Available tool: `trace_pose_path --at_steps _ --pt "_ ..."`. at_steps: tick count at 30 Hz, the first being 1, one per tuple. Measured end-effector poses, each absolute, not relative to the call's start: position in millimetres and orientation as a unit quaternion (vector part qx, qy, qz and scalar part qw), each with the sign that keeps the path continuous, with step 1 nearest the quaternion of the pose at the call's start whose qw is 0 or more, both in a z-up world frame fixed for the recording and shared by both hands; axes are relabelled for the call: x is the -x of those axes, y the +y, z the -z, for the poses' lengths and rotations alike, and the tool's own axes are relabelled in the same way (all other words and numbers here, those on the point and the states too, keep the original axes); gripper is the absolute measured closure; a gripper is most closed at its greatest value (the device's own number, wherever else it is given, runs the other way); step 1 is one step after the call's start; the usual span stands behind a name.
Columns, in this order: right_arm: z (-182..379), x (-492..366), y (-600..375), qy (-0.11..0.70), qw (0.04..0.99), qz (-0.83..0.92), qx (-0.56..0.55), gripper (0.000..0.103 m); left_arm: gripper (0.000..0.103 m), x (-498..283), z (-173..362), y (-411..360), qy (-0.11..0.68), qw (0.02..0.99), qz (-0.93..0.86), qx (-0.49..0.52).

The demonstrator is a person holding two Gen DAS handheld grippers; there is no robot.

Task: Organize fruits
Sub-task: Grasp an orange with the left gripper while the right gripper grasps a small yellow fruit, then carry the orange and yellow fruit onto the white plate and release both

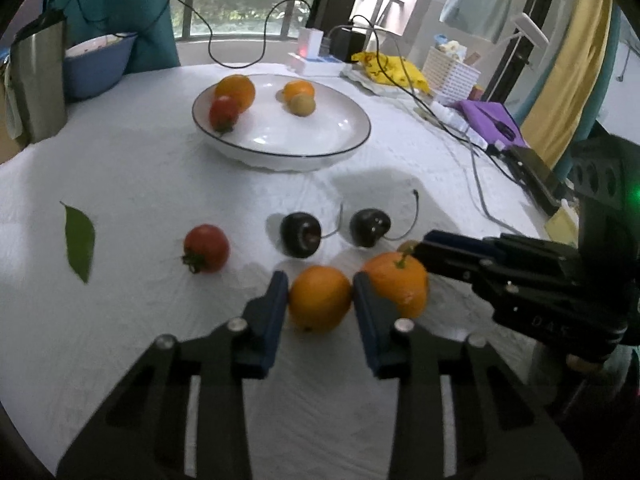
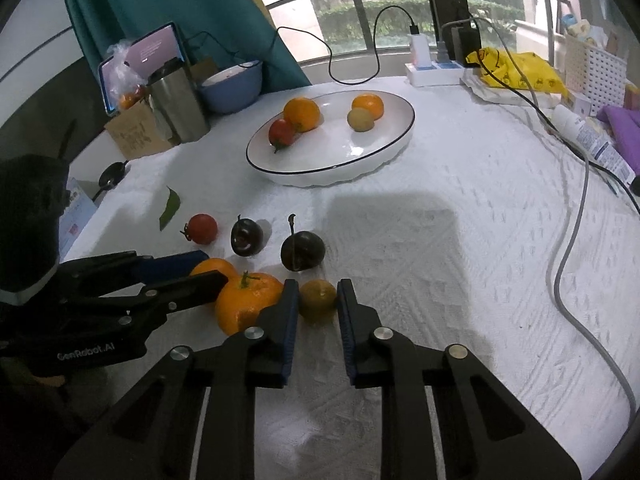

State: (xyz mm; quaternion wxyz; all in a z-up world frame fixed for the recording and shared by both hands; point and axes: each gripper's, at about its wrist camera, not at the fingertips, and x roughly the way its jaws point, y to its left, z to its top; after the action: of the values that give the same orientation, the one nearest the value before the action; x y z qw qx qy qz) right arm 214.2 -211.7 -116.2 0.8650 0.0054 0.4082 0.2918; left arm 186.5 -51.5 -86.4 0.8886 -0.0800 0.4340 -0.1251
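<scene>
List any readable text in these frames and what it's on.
"GenRobot.AI": on the left claw's body, right wrist view.
"D A S"-like marks on the right claw's body: too blurred to trust.
Tube label, phone screen, card: too small to read.

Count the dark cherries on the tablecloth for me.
2. One cherry lies nearer the loose tomato; the other cherry lies beside it, behind the stemmed orange. None visible on the plate.

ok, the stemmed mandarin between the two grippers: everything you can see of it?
The stemmed mandarin is round, glossy orange, with a short green stem on top, upright on the white tablecloth. It sits wedged between neighbours: the left gripper's right finger presses its side, the right gripper's left finger touches the other side.
</scene>
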Motion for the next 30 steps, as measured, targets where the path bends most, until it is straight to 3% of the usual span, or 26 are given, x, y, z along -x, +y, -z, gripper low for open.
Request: trace_pose_path --at_steps 13,30 --pt "116 -218 -209 0.414 0.86 -0.298 -0.008 0.08 0.069 -186 67 -46 0.417 0.896 0.129 0.078" --pt "77 -244 -217 0.375 0.886 -0.273 0.006 0.08 0.069 -216 46 -29 0.388 0.912 0.114 0.069"
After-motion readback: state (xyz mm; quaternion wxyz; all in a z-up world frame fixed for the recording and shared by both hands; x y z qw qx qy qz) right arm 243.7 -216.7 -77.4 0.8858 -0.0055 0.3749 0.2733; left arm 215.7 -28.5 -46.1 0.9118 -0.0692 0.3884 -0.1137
